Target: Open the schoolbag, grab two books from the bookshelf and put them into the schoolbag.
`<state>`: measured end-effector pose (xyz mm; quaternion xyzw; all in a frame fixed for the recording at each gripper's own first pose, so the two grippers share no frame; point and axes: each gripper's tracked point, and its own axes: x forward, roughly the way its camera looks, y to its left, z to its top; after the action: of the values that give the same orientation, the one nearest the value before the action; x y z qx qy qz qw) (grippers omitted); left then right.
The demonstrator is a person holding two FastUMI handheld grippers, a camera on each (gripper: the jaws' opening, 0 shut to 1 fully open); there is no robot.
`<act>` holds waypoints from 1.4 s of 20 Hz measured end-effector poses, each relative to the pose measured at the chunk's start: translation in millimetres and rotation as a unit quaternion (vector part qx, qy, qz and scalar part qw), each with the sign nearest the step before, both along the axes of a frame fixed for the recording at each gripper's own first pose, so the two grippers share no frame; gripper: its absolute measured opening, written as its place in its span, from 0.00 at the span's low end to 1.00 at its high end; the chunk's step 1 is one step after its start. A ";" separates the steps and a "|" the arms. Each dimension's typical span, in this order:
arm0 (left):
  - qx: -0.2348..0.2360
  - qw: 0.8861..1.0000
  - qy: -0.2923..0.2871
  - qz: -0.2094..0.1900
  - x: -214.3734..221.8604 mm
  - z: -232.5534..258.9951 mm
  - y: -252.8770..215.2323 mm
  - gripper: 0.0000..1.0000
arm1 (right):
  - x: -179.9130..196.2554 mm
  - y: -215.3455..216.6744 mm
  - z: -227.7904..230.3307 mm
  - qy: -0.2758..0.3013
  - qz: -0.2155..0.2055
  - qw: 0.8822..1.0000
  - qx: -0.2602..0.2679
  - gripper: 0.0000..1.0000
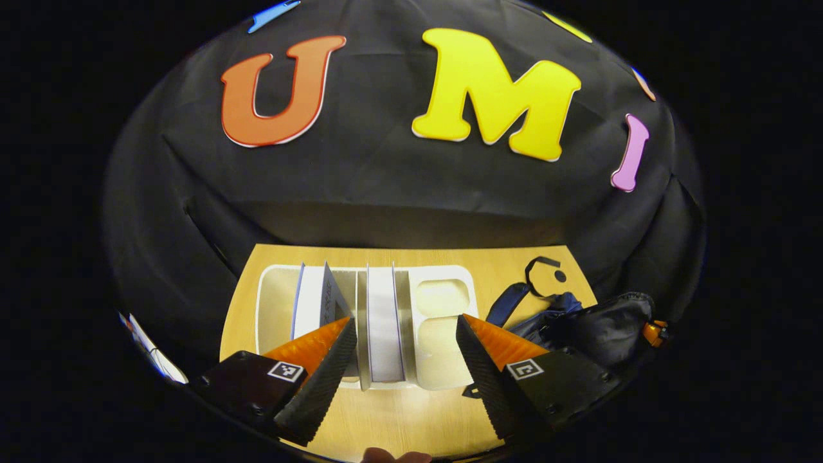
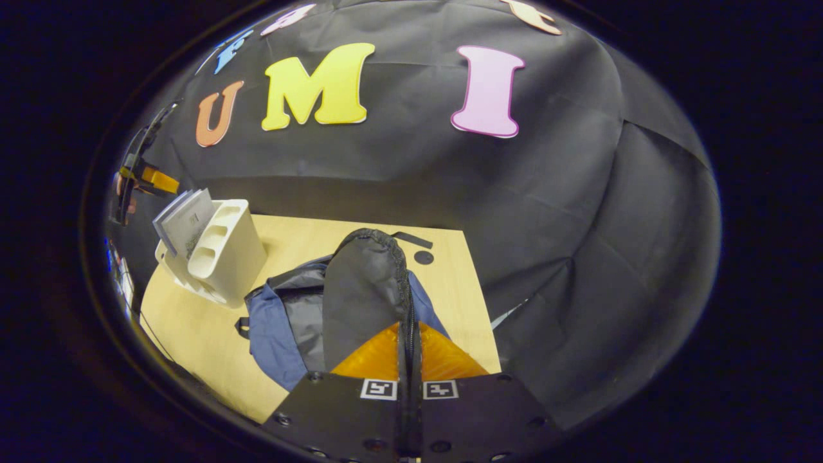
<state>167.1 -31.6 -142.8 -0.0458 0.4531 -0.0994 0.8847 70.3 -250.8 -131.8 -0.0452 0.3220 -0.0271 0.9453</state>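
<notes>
Black cloth walls enclose a wooden worktop (image 1: 411, 424) bearing a white bookshelf (image 1: 443, 299) and, beside it, a blue schoolbag (image 2: 273, 334). Left gripper (image 1: 406, 331): fingers spread wide, aimed at the bookshelf, bracketing an upright book (image 1: 384, 321) without touching it; a second book (image 1: 312, 299) leans in the next slot. The wide spread suits a grasp on the book's covers from either side. Right gripper (image 2: 409, 334): fingers pressed together on the flap (image 2: 360, 296) of the schoolbag, pinching it at the zippered edge and holding it lifted, apparently to keep the mouth open for loading; the opening itself is poorly seen behind the flap. The other gripper (image 2: 144, 180) appears far left in the right gripper view, near the bookshelf. No book yet seems to be in the schoolbag
</notes>
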 end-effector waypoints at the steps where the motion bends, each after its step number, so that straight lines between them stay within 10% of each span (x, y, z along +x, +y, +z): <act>1: 0.006 1.000 0.020 -0.005 3.5 -10.1 1.8 0.98 | -0.1 -1.3 -1.1 0.000 -0.001 1.000 0.004 0.00; 14: 0.038 0.966 0.251 -0.039 -14.8 -92.3 0.5 0.98 | 1.1 -0.6 -5.7 0.010 -0.017 1.000 0.019 0.00; 28: 0.072 0.952 0.298 -0.018 -19.8 -104.1 12.1 0.48 | -12.8 5.9 -10.7 0.000 -0.040 0.999 0.032 0.00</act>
<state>147.3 -19.5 -246.9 -0.0009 0.7029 -0.0643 0.7084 57.5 -245.0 -142.5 -0.0016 0.3242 -0.0548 0.9444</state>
